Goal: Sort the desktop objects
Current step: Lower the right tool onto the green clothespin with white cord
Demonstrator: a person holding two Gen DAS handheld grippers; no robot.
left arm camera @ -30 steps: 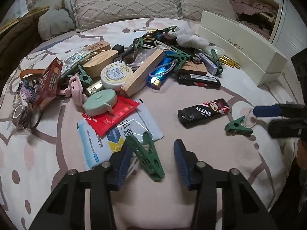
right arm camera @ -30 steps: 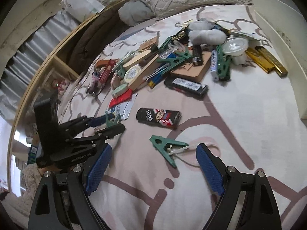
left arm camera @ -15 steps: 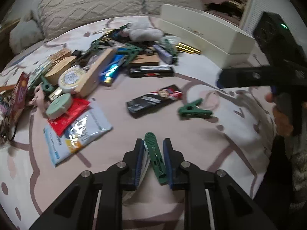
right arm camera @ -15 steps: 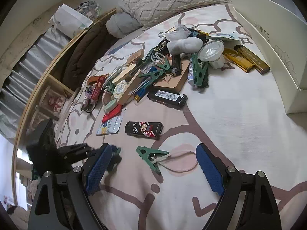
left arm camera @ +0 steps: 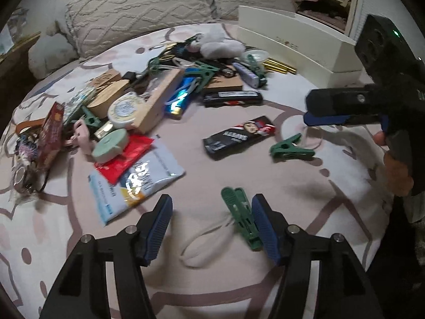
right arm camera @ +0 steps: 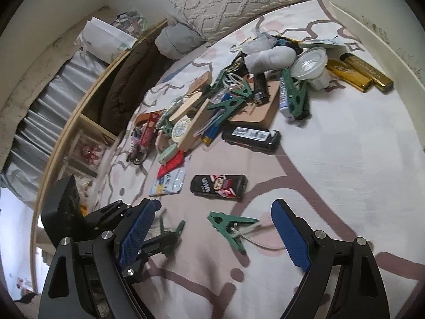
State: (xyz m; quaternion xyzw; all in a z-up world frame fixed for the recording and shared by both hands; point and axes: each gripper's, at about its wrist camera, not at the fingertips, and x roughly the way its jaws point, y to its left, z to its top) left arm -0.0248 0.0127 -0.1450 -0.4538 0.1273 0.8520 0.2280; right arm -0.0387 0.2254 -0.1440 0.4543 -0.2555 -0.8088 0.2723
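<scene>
Green clothespins are being gathered on the bedspread (left arm camera: 305,186): one green clothespin (left arm camera: 240,216) is seen lying between the opening jaws of the left gripper (left arm camera: 212,228), against its right pad but no longer pinched, and a second clothespin (right arm camera: 228,226) is framed by the right gripper (right arm camera: 212,236), whose jaws are spread wide and empty. Little is judged done; the heap of clutter (left arm camera: 148,98) further up the bed is left unsorted, more pegs included
</scene>
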